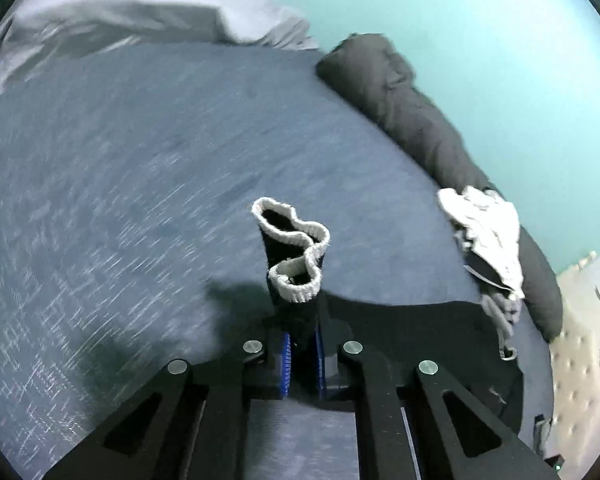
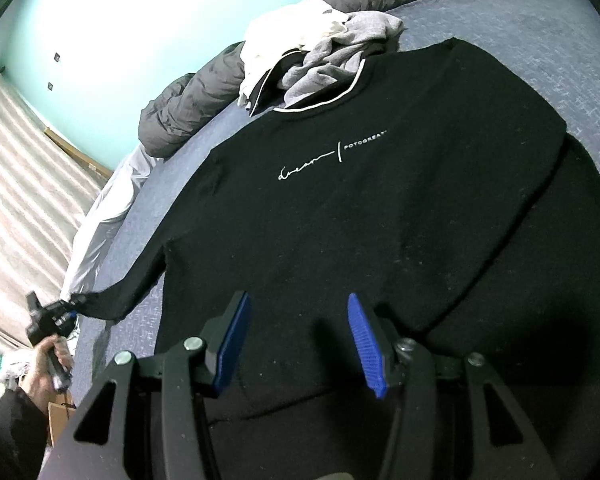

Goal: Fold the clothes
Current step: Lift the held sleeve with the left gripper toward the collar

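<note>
Black knit sweater (image 2: 340, 208) flat on bed (image 2: 540, 40): soft, limp. Left hand-held gripper (image 1: 302, 356) pinching sleeve cuff (image 1: 290, 248); right hand-held gripper (image 2: 300, 340) spread, lower centre. Best hold: hem, shoulders.

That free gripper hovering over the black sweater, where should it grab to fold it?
Probably the other sleeve's cuff, mirroring the left gripper, which pinches one white-trimmed cuff. The black sweater lies flat, chest up, that sleeve folded along its side. The open right gripper should come low from the hem side, one finger slipping under the edge.
</note>
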Available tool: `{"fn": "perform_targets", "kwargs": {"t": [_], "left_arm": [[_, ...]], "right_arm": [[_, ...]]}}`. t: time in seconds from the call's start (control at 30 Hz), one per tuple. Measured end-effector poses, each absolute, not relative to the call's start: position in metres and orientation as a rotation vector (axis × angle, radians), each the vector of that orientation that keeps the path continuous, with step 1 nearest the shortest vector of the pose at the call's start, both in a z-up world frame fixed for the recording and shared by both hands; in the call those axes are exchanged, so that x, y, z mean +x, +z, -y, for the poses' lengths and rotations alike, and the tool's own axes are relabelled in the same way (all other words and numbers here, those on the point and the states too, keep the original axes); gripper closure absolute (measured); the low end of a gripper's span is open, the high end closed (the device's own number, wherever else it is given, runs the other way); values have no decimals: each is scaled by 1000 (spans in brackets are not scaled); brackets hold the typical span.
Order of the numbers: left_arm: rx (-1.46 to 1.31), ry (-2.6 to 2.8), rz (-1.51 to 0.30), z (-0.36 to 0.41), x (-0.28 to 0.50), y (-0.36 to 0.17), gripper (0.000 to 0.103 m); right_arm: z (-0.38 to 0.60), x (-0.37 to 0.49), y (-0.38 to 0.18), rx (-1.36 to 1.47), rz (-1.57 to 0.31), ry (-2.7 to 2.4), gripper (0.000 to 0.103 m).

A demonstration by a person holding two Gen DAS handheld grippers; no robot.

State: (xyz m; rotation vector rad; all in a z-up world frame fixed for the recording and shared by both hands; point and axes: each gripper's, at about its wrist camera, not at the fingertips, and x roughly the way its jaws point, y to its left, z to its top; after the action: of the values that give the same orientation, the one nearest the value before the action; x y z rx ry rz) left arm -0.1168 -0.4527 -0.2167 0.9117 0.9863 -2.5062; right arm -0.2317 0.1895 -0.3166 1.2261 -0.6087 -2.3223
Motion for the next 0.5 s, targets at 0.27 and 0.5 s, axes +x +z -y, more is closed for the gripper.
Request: {"fn": "perform_targets", "kwargs": {"t": [0.27,0.5], "left_arm": [[898,-2746,-873,376,-164,-133,96],[977,-2953,-754,269,-209,-78,96]], "right_arm": [[-204,-231,-313,1221,640,-2346,51],[-237,-225,-312,1238,687,-2379,51]]}}
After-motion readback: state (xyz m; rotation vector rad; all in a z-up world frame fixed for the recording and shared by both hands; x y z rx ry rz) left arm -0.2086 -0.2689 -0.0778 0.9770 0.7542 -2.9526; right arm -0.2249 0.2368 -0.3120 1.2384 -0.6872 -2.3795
